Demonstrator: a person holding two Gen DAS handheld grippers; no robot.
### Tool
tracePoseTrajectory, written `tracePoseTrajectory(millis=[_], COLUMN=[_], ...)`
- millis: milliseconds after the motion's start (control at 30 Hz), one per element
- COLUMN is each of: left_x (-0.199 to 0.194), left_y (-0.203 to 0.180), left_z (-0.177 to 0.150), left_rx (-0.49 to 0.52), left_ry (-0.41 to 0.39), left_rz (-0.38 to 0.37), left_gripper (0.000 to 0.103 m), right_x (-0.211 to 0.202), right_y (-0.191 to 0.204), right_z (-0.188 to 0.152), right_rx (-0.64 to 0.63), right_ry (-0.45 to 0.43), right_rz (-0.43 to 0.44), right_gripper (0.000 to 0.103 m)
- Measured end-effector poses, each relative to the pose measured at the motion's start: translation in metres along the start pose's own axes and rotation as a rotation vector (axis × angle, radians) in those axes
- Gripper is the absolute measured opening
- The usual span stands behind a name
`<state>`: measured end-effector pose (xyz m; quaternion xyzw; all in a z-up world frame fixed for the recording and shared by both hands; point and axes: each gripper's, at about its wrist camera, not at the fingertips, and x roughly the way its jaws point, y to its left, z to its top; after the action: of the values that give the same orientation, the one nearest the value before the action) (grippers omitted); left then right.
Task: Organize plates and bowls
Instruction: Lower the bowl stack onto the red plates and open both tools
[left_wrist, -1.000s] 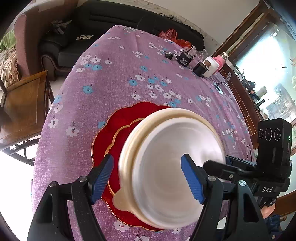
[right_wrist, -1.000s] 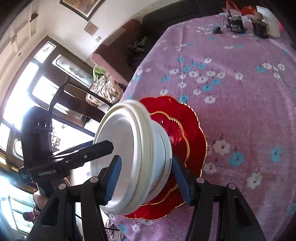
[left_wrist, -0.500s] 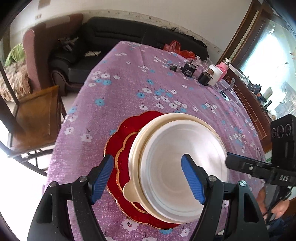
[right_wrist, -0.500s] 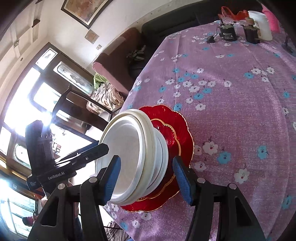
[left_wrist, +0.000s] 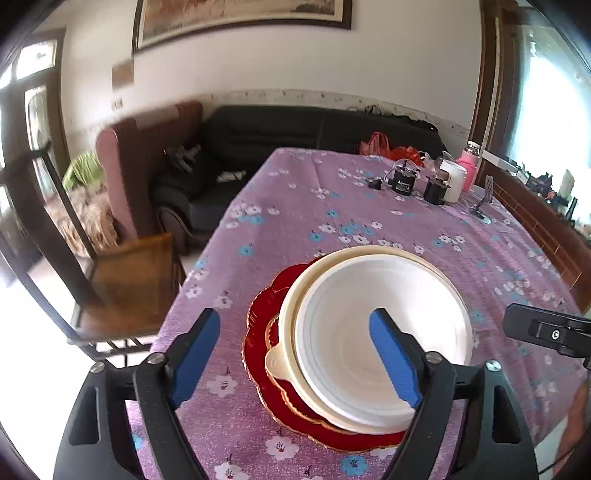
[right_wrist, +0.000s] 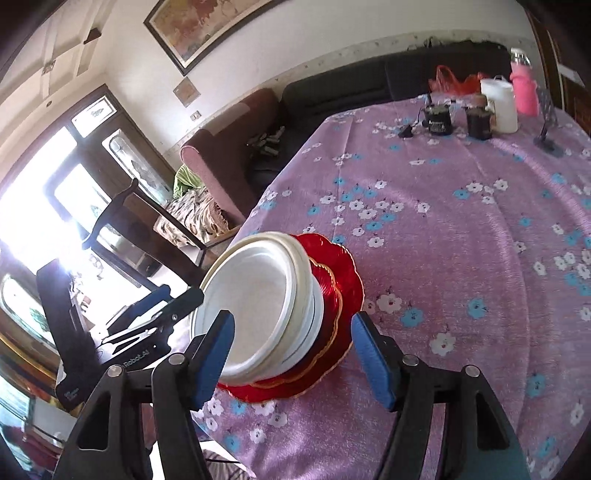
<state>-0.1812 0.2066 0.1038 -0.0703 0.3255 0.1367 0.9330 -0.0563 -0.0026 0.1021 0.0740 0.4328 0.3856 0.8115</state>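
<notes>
Stack sat near the surface's (left_wrist: 369, 206) left edge; both jaws stood apart, just opened wider, gripping nothing.
White bowls (left_wrist: 384, 339) on red plates (left_wrist: 266, 332) looked stiff, slick, breakable; I judged the rims best for my left gripper (left_wrist: 295, 350) and right gripper (right_wrist: 291, 350).

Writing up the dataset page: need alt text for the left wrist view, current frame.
A stack of white bowls sits on scalloped red plates on a purple floral tablecloth. The left gripper is open above it, its blue pads clear of the dishes. Small jars and a pink bottle stand at the far end.
</notes>
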Motion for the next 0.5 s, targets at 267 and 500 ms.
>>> tracePoseTrajectory(millis=[267,500], left_x=[-0.011,-0.013], left_y=[-0.017,-0.016], left_z=[-0.018,-0.029], left_rx=[0.058,0.036], left_ry=[-0.078,-0.145], left_rz=[0.062,0.129], left_gripper=[0.088,0.097], right_x=[-0.007,-0.008], right_y=[-0.001,-0.002], right_z=[-0.021,-0.037], right_rx=[-0.008,-0.031], right_ry=[-0.016,-0.061], right_rz=[-0.036,-0.079], right_gripper=[0.071,0.071])
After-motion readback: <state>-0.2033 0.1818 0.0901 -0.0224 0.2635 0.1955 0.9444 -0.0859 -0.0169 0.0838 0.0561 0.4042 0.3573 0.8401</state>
